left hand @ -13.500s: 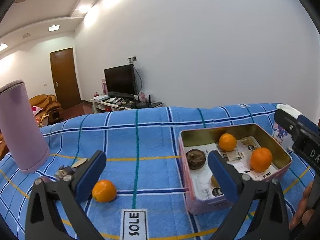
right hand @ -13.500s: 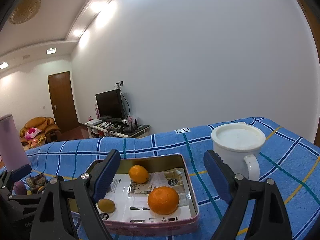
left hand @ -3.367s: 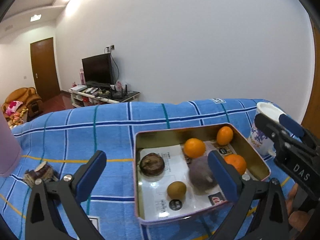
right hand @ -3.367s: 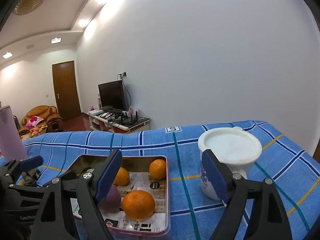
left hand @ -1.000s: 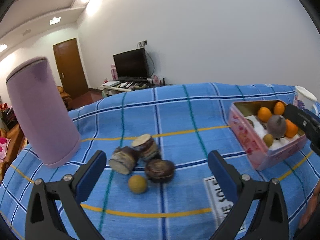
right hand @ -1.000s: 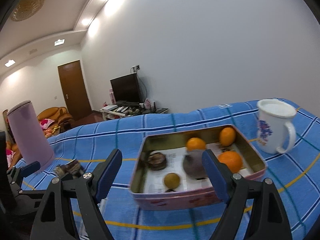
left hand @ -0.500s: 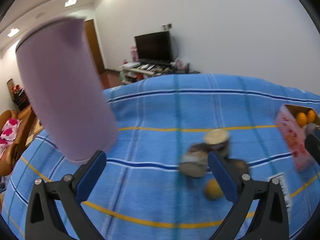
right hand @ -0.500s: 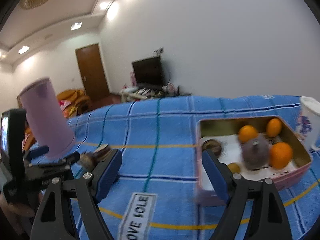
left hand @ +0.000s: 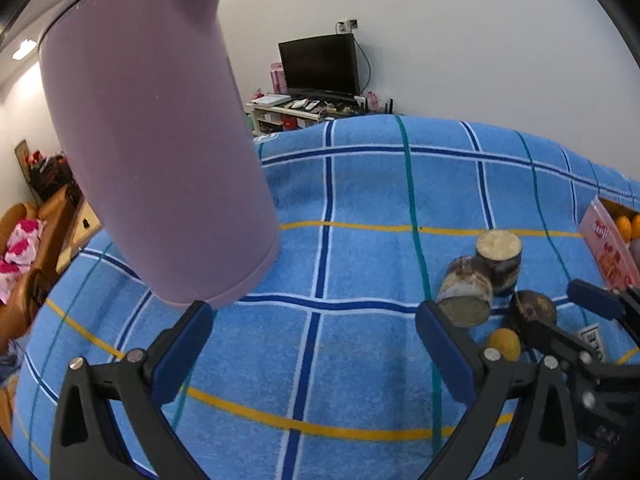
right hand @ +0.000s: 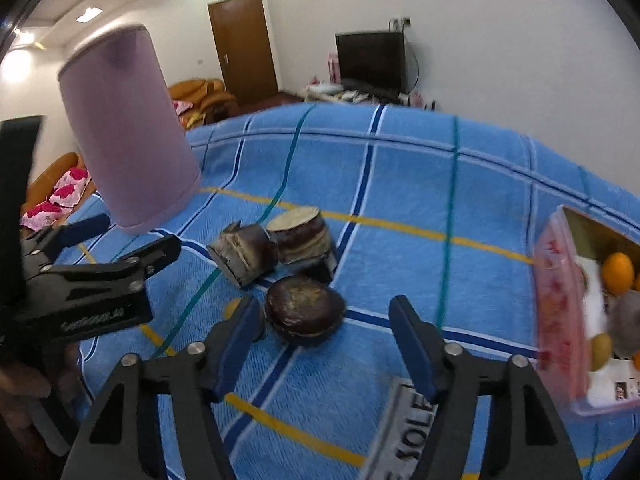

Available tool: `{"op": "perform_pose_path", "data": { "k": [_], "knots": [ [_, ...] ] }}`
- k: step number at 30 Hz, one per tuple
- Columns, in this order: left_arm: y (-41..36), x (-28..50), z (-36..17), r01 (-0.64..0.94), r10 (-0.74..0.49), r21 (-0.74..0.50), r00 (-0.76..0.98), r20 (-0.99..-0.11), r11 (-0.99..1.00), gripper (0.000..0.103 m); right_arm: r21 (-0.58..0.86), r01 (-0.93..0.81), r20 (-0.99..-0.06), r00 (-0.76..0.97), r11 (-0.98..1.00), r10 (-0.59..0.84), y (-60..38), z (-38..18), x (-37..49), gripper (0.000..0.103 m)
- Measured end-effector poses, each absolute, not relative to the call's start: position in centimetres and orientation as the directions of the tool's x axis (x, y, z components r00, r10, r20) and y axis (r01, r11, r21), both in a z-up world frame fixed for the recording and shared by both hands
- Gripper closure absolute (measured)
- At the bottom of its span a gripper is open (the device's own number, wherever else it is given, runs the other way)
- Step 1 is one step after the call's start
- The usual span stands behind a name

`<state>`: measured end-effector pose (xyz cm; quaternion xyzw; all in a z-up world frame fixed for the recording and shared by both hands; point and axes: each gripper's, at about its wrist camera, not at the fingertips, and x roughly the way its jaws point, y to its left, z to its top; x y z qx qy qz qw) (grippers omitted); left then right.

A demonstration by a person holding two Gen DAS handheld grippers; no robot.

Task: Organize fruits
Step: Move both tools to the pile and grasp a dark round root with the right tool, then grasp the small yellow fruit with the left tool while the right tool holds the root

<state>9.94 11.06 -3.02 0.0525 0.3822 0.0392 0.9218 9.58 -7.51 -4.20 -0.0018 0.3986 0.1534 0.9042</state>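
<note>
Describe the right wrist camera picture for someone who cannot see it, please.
The right gripper points down at a dark round fruit between its closing jaws, not yet gripped, on a blue checked cloth. Two cut brown pieces lie behind it, a purple cup far left, a pink tin of fruit right.

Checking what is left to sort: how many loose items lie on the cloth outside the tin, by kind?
Dark round fruit: 1
Cut brown chunks with pale faces: 2
Small yellow-brown fruit: 1
Total: 4 loose items, all clustered near the purple container.
</note>
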Motion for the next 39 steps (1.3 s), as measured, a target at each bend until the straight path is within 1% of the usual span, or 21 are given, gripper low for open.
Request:
{"op": "perform_pose_path", "data": {
  "k": [5,6,7,9,11,14,18,20,23,25,26,27,28,31,32,33,34,35,36,39],
  "knots": [
    [11.1,9.9,-2.9,-0.014,0.101,0.129,0.705,-0.702,0.992,0.000,0.198,-0.260,-0.754,0.575,0.945,0.316,-7.6,-5.2,11.6,0.038],
    [11.1,9.9,-2.9,-0.004,0.092,0.126,0.703,-0.705,0.992,0.000,0.193,-0.266,-0.750,0.581,0.944,0.317,-7.4,-5.1,11.5,0.039],
    [11.0,9.9,-2.9,0.003,0.088,0.126,0.701,-0.707,0.992,0.000,0.181,-0.270,-0.757,0.576,0.946,0.310,-7.1,-5.1,11.5,0.043],
    [10.8,9.9,-3.0,0.026,0.074,0.129,0.699,-0.711,0.991,0.000,0.165,-0.284,-0.760,0.574,0.945,0.305,-6.8,-5.1,11.3,0.055],
    [10.6,9.8,-3.0,0.054,0.048,0.119,0.698,-0.715,0.991,0.000,0.156,-0.288,-0.759,0.577,0.945,0.302,-6.8,-5.0,10.9,0.055],
    [9.8,9.3,-2.6,0.140,-0.047,0.073,0.701,-0.712,0.987,0.000,0.163,-0.269,-0.742,0.600,0.949,0.298,-7.7,-4.7,10.0,0.055],
    [7.8,8.5,-2.1,0.281,-0.204,-0.007,0.677,-0.708,0.960,0.002,0.114,-0.226,-0.681,0.691,0.967,0.242,-9.8,-3.4,7.7,0.055],
    [6.8,8.4,-2.3,0.308,-0.228,-0.016,0.667,-0.710,0.951,0.003,0.113,-0.196,-0.645,0.731,0.974,0.222,-11.0,-2.7,6.5,0.055],
    [5.5,9.0,-2.9,0.321,-0.237,-0.024,0.644,-0.728,0.947,0.012,0.162,-0.158,-0.608,0.762,0.974,0.225,-12.8,-2.2,5.3,0.055],
    [4.7,9.8,-3.7,0.306,-0.225,-0.033,0.620,-0.752,0.952,0.019,0.182,-0.146,-0.604,0.764,0.972,0.228,-13.4,-2.2,5.0,0.055],
    [4.5,10.3,-4.1,0.301,-0.227,-0.044,0.606,-0.763,0.952,0.027,0.189,-0.147,-0.605,0.761,0.971,0.234,-13.5,-2.3,5.1,0.055],
    [4.4,10.7,-4.5,0.297,-0.231,-0.058,0.590,-0.773,0.953,0.033,0.190,-0.150,-0.605,0.760,0.970,0.236,-13.4,-2.4,5.3,0.055],
    [4.4,10.9,-4.8,0.287,-0.223,-0.059,0.584,-0.780,0.956,0.034,0.189,-0.153,-0.605,0.760,0.970,0.238,-13.5,-2.3,5.1,0.055],
    [4.2,11.0,-5.0,0.276,-0.201,-0.039,0.587,-0.784,0.960,0.041,0.189,-0.169,-0.605,0.756,0.967,0.250,-13.3,-2.3,5.0,0.055],
    [4.3,11.0,-4.9,0.272,-0.202,-0.043,0.590,-0.782,0.961,0.046,0.189,-0.171,-0.605,0.755,0.967,0.252,-13.5,-2.3,4.9,0.055],
    [4.6,11.0,-4.8,0.266,-0.208,-0.055,0.592,-0.779,0.962,0.055,0.190,-0.174,-0.606,0.754,0.966,0.254,-13.6,-2.4,5.0,0.055],
    [5.0,10.9,-4.8,0.262,-0.218,-0.070,0.592,-0.776,0.962,0.061,0.190,-0.175,-0.606,0.753,0.966,0.255,-13.6,-2.4,5.0,0.055],
    [5.5,10.8,-4.7,0.262,-0.229,-0.084,0.592,-0.773,0.961,0.071,0.190,-0.174,-0.605,0.754,0.966,0.255,-13.4,-2.5,4.8,0.055],
    [6.0,10.7,-4.7,0.271,-0.254,-0.110,0.586,-0.769,0.956,0.076,0.191,-0.173,-0.605,0.754,0.966,0.255,-13.4,-2.6,4.8,0.055],
    [7.1,10.4,-4.7,0.279,-0.295,-0.155,0.578,-0.761,0.948,0.076,0.197,-0.172,-0.605,0.753,0.965,0.258,-13.5,-2.7,4.8,0.055]
  ]
}}
